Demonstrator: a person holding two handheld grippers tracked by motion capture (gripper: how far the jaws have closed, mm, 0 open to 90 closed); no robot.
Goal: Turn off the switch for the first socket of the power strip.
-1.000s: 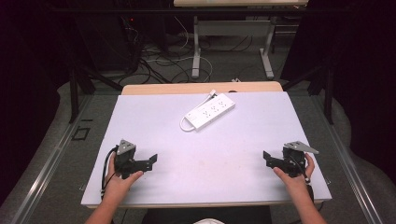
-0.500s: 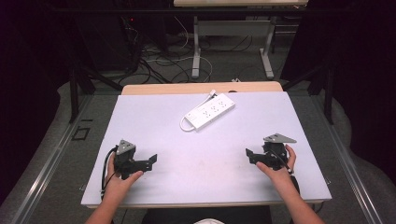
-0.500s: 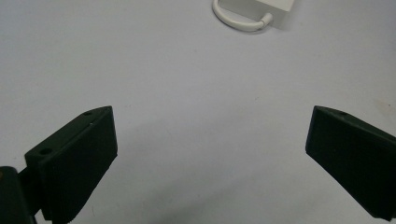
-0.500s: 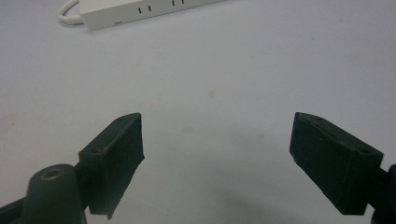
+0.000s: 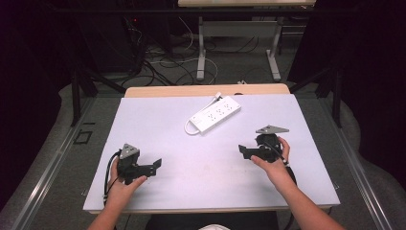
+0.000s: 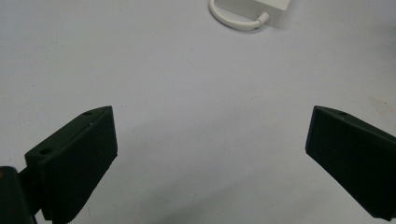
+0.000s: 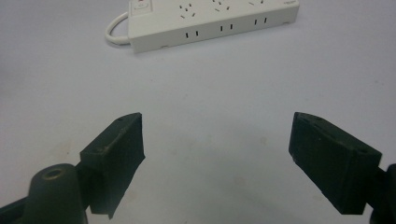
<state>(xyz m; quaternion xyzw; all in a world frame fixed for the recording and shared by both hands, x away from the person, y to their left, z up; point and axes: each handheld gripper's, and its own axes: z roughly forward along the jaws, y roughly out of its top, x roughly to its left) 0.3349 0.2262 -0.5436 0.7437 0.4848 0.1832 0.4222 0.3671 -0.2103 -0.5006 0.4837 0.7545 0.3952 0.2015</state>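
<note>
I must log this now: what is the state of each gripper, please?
Left gripper: open, holding nothing.
Right gripper: open, holding nothing, facing the power strip.

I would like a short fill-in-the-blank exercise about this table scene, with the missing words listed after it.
1. The only thing lying on the table is a white ____ strip with a looped cable.
2. The jaws of the left gripper stand ____, with nothing between them.
3. In the high view, the right gripper is ____ to the power strip than the left gripper is.
4. The colour of both grippers' jaws is ____.

Missing words: power; open; nearer; black
</note>
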